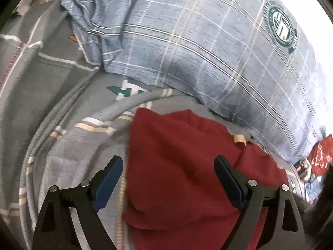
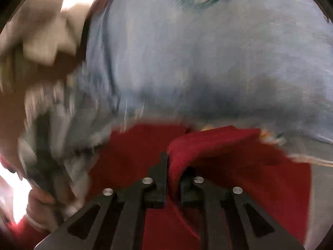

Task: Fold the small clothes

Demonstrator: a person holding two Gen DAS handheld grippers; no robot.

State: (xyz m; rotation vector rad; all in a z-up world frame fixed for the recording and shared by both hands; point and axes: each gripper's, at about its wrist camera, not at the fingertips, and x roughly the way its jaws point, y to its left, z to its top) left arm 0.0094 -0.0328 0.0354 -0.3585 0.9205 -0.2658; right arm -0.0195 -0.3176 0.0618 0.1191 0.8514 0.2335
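A dark red cloth (image 1: 183,137) lies rumpled on a grey checked bedsheet (image 1: 41,87). In the left wrist view my left gripper (image 1: 169,159) hovers over its near part, jaws wide open, blue pads (image 1: 108,179) clear of the fabric. The right wrist view is heavily blurred. There my right gripper (image 2: 174,166) has its jaws close together, with a raised fold of the red cloth (image 2: 218,143) pinched between them and draped over the right finger.
A large blue plaid pillow (image 1: 197,48) with a green round badge (image 1: 282,28) lies right behind the cloth. A crumpled blue striped garment (image 1: 89,20) sits at the far left. A person's hand (image 2: 39,206) shows at the lower left.
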